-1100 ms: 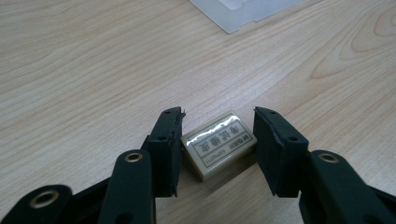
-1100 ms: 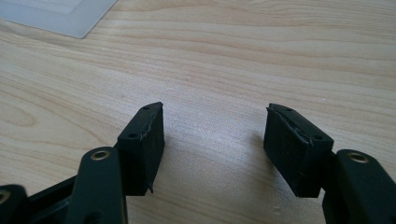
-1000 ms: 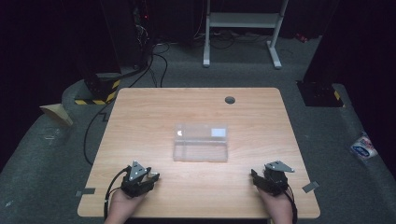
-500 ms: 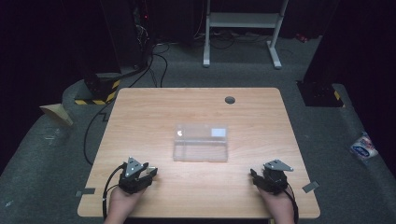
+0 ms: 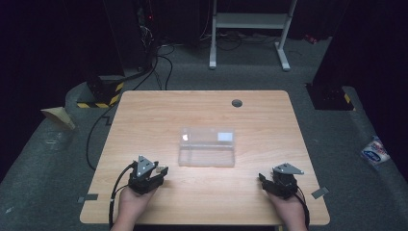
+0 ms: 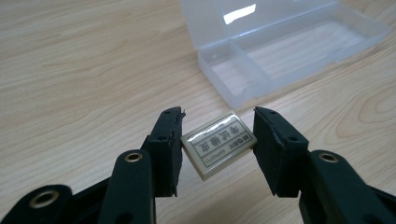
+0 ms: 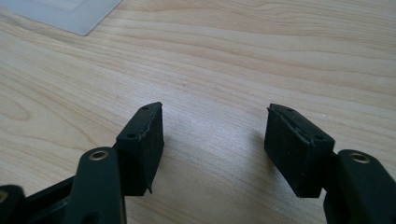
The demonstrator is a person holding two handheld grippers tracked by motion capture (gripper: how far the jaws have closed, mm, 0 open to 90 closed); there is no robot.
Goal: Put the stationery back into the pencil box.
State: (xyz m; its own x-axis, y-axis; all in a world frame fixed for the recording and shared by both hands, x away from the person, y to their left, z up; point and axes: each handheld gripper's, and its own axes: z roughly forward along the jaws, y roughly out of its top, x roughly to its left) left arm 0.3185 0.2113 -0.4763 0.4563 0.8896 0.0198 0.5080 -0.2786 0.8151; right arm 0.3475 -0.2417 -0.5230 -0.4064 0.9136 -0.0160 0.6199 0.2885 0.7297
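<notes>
1. The left gripper [image 5: 161, 172] sits near the table's [image 5: 144, 115] front left edge, held in the person's left hand [image 5: 131, 206].
2. In the left gripper view, its jaws are clamped on a small white eraser [image 6: 218, 143] with a printed label on top; the eraser is pinched from both sides and sits tilted between the pads.
3. The eraser appears lifted clear of the wood, though the gap under it is hard to judge.
4. A clear plastic box [image 5: 207, 147] lies open in the middle of the table, its lid [image 5: 208, 136] folded back on the far side.
5. In the left gripper view the box [image 6: 280, 51] is just beyond the eraser, its near corner close to the jaws but not touching them.
6. The right gripper [image 5: 262, 179] rests near the front right edge, well apart from the box, in the right hand [image 5: 291, 211].
7. In the right gripper view its jaws stand apart with bare wood between them.
8. A dark round grommet [image 5: 236, 103] sits near the table's far edge.
</notes>
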